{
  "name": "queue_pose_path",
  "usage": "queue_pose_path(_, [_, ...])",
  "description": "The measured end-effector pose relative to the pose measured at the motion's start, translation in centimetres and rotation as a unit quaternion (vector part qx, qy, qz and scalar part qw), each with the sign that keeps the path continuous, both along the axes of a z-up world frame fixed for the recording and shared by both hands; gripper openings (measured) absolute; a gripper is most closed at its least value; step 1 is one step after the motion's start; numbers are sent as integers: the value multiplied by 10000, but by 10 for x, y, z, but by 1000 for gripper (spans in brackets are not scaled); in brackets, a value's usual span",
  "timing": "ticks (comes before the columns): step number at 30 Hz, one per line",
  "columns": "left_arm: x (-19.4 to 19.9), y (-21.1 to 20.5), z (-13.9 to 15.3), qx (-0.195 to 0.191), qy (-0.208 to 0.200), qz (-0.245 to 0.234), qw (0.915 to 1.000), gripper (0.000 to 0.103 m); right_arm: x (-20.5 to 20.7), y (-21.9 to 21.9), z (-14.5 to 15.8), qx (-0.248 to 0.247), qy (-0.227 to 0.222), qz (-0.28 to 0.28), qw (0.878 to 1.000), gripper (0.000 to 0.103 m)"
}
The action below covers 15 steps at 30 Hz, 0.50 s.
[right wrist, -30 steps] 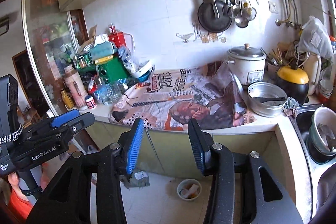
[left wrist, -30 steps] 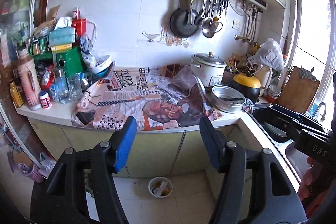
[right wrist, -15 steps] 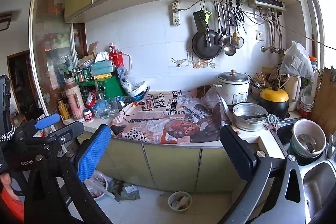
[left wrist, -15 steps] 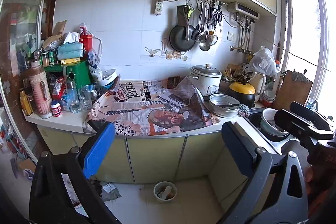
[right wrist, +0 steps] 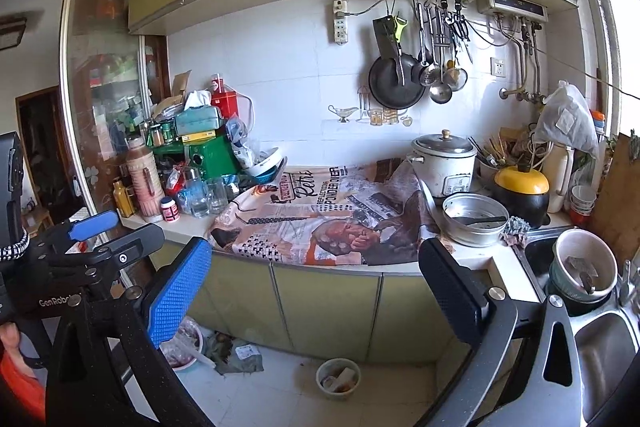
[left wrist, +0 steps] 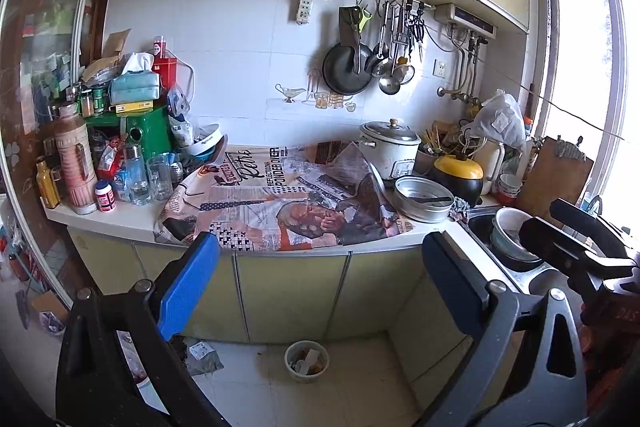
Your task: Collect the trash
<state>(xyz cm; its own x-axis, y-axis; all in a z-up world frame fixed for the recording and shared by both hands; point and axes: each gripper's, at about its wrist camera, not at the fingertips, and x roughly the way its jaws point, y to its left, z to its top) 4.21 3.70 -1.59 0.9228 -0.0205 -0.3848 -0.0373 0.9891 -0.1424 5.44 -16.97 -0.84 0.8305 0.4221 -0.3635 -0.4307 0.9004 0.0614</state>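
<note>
Both jaws stand wide, nothing between them: left gripper [left wrist: 320, 279] and right gripper [right wrist: 316, 285] hang back from the counter, aimed at the cabinet fronts. The trash sits low in frame: crumpled wrapper [right wrist: 240, 353] on the floor at lower left, small bin [right wrist: 338, 379] bottom centre, possibly with scraps inside, hard to tell. Risks: counter edge [left wrist: 380, 249] overhangs the reach down, so a finger could knock it. The wrapper lies flat on tile and the pads may slide over it. The newspaper [left wrist: 288, 203] drapes the counter edge and could snag and drag down the glasses [left wrist: 158, 177].
</note>
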Motion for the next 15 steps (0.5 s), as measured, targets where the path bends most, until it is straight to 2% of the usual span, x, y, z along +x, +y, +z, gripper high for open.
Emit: queue_pose_path(15, [3,-5,3,-36,-4,-51,10000,102,0,-2,0,-11,35,12,10000,103])
